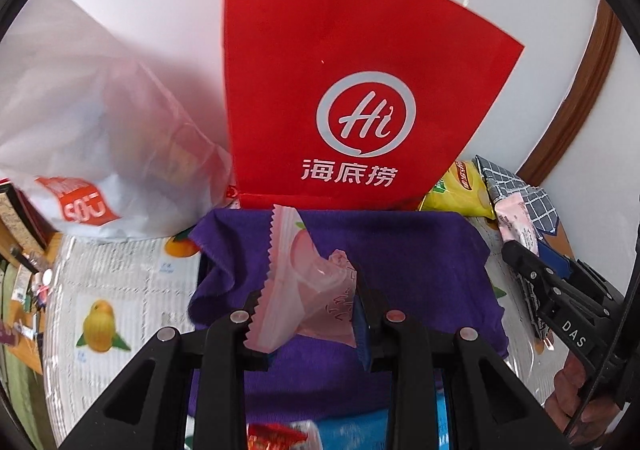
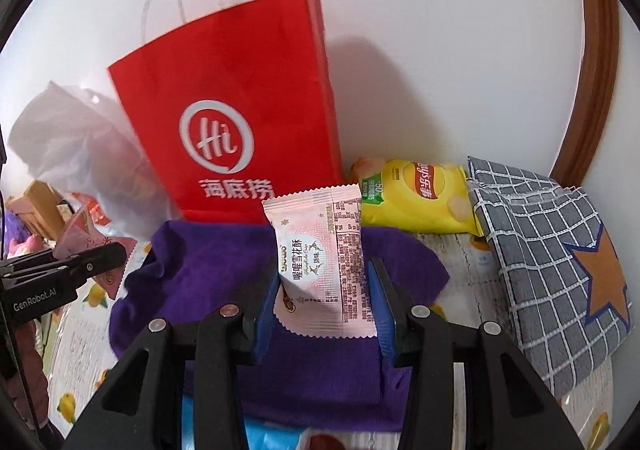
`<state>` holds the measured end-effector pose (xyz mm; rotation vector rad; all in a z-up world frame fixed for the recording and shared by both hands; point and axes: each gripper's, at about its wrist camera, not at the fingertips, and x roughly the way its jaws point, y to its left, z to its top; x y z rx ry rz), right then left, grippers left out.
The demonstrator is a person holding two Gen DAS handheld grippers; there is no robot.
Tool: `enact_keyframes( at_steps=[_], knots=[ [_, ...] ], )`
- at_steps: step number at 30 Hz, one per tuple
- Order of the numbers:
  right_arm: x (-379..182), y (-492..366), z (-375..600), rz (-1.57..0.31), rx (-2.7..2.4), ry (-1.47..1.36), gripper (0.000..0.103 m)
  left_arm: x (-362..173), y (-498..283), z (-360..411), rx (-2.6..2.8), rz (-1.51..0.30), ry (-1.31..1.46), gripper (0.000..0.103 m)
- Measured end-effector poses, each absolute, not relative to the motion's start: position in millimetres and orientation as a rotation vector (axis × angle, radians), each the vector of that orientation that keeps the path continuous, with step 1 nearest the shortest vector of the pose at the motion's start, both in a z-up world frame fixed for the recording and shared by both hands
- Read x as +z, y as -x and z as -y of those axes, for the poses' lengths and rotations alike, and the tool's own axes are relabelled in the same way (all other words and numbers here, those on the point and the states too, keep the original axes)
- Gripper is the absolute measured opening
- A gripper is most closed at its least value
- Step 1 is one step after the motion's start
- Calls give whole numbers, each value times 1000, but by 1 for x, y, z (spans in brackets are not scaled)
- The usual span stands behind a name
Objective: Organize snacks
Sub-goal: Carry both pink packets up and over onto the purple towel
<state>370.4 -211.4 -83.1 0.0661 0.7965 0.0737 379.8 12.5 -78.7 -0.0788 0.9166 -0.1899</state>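
My left gripper [image 1: 310, 310] is shut on a pink peach snack packet [image 1: 296, 290] and holds it above a purple cloth [image 1: 400, 250]. My right gripper [image 2: 324, 282] is shut on a pink snowflake-pastry packet [image 2: 320, 250], upright above the same purple cloth [image 2: 200, 274]. A red paper bag [image 1: 360, 89] with a white "Hi" logo stands behind the cloth against the wall; it also shows in the right wrist view [image 2: 240, 109]. The left gripper with its packet shows at the left of the right wrist view [image 2: 80, 250]; the right gripper shows at the right of the left wrist view [image 1: 532, 262].
A yellow chips bag [image 2: 420, 193] lies right of the red bag. A grey checked pouch [image 2: 552, 242] with an orange star lies at far right. A white plastic bag [image 1: 100, 137] sits left of the red bag. A fruit-print tablecloth [image 1: 120, 290] covers the table. Clutter at far left.
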Motion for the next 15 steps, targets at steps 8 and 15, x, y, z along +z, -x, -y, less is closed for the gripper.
enact_keyframes(
  at_steps=[8,15],
  knots=[
    [-105,-393,220,-814,63,-53,42,-112,-398,-15,-192,-957,76,28],
    [-135,-407,218,-851,74,-12,42,-119,-405,-25,-165,-972,95,28]
  ],
)
